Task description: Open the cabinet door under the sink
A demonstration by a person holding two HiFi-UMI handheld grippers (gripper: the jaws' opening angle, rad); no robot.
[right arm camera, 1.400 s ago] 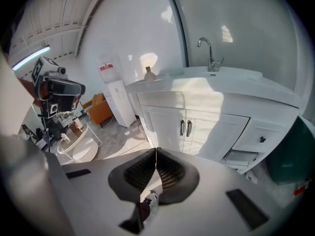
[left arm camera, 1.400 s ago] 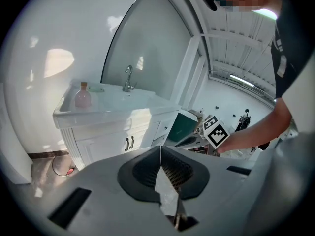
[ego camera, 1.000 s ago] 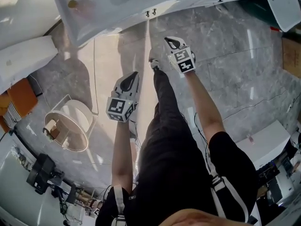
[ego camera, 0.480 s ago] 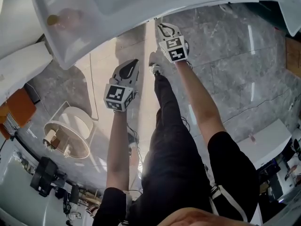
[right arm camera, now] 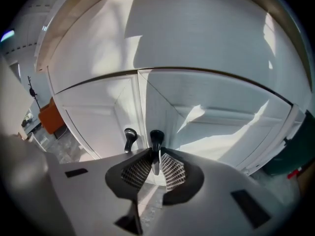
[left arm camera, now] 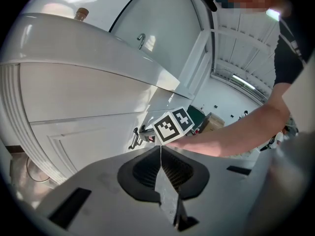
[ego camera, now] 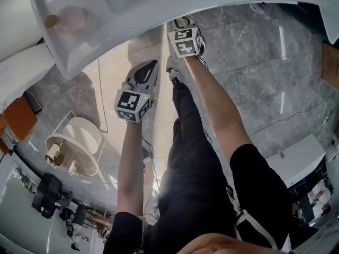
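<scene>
Two white cabinet doors (right arm camera: 206,117) meet under the white sink (ego camera: 159,4), each with a dark handle. My right gripper (right arm camera: 153,155) is shut on the right door's handle (right arm camera: 156,139), whose bar runs down between the meshed pads. The left door's handle (right arm camera: 129,139) stands free beside it. In the head view the right gripper (ego camera: 181,23) reaches up under the sink's edge. My left gripper (ego camera: 150,66) hangs lower and to the left, away from the doors. Its jaws (left arm camera: 160,150) are shut with nothing between them. The handles (left arm camera: 136,137) show ahead in the left gripper view.
A round white bin (ego camera: 74,147) stands on the marble floor at the left, with an orange object (ego camera: 18,118) behind it. The person's leg and shoe (ego camera: 174,70) are right below the doors. A white box (ego camera: 296,160) sits at the right.
The right gripper has moved up and forward to the cabinet and closed round the right handle. The left gripper has risen slightly, still shut.
</scene>
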